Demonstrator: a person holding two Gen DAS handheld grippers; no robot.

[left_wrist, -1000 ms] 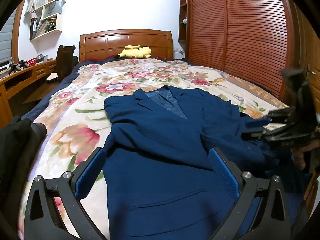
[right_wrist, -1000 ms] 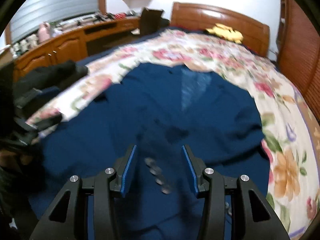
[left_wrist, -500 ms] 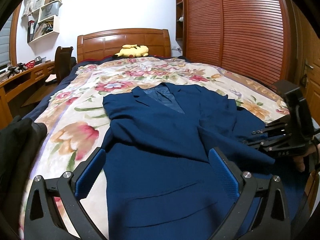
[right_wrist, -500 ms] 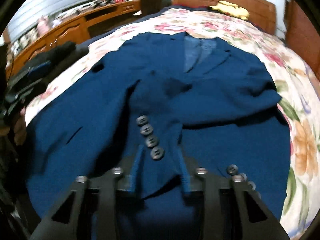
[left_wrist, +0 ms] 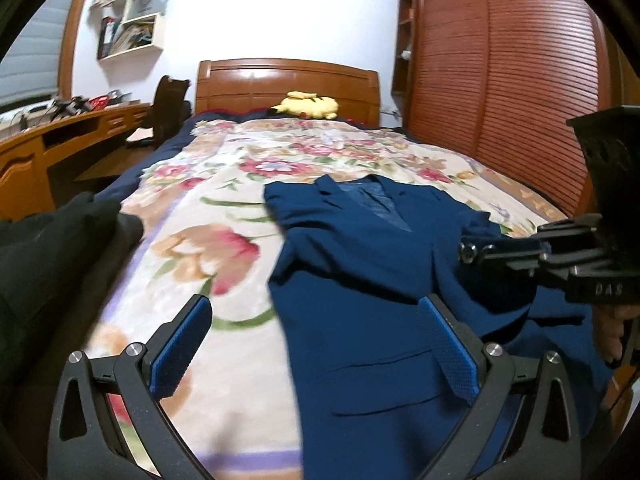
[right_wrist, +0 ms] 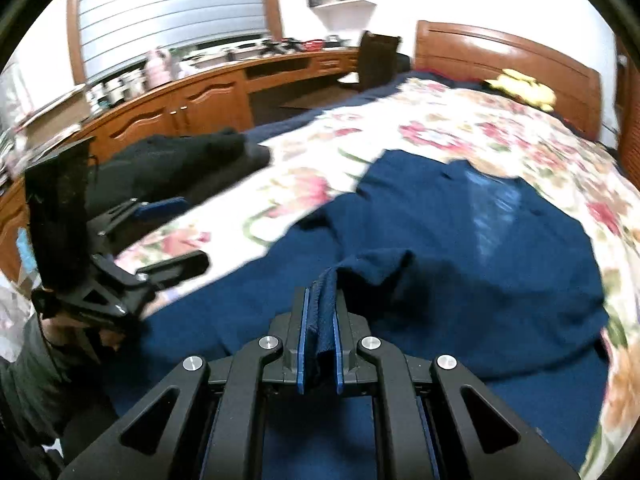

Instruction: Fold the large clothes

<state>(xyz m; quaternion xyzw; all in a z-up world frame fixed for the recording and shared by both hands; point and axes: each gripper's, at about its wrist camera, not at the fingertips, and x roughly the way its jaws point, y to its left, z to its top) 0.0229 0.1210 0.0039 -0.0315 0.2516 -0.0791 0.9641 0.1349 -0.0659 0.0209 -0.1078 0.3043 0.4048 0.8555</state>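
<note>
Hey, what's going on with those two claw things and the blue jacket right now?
Right gripper shut on blue jacket fabric, lifting it. Left gripper open, empty, over jacket's edge. Jacket on floral bedspread. Black clothes lie aside.

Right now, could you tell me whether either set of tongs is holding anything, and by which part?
The right tongs pinch a bunched fold of the blue jacket, probably its sleeve end. The left tongs are open and empty.
</note>
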